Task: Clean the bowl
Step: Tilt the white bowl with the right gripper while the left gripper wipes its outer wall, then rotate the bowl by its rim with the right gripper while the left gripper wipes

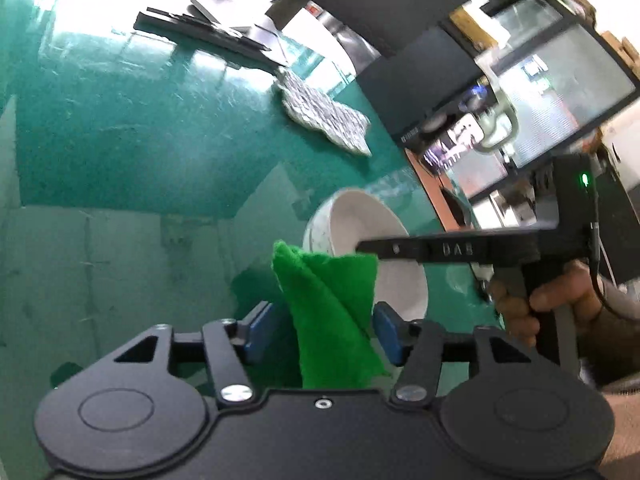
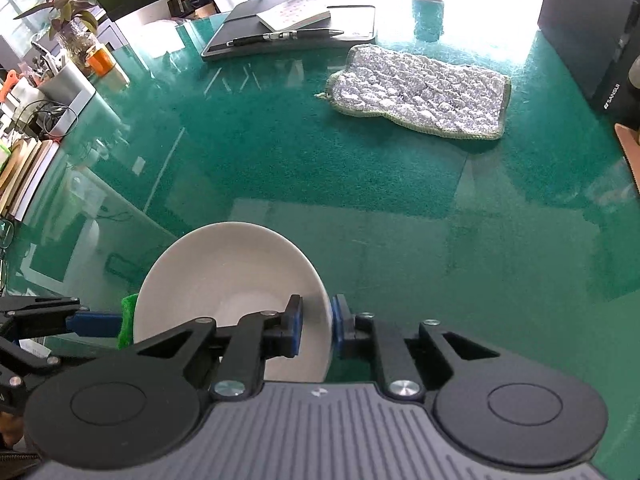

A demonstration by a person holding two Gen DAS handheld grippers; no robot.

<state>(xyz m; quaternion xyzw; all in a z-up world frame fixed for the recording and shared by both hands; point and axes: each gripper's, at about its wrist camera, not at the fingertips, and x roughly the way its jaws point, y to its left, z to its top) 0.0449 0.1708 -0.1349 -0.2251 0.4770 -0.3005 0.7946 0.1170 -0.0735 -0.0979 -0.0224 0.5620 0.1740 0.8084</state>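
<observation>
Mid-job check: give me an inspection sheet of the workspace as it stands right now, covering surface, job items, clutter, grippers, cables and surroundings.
Surface: green table under a glossy, reflective top.
Job's things: white bowl held tilted off the table; green cloth beside its outer wall.
Clutter: quilted silver mat, black notebook with a pen and a notepad on it.
Grippers: right gripper shut on the bowl's rim, one pad inside, one outside; left gripper shut on the cloth.
Cables: dark wires at the table's left edge.
Surroundings: potted plant, stacked books, black speaker.
</observation>
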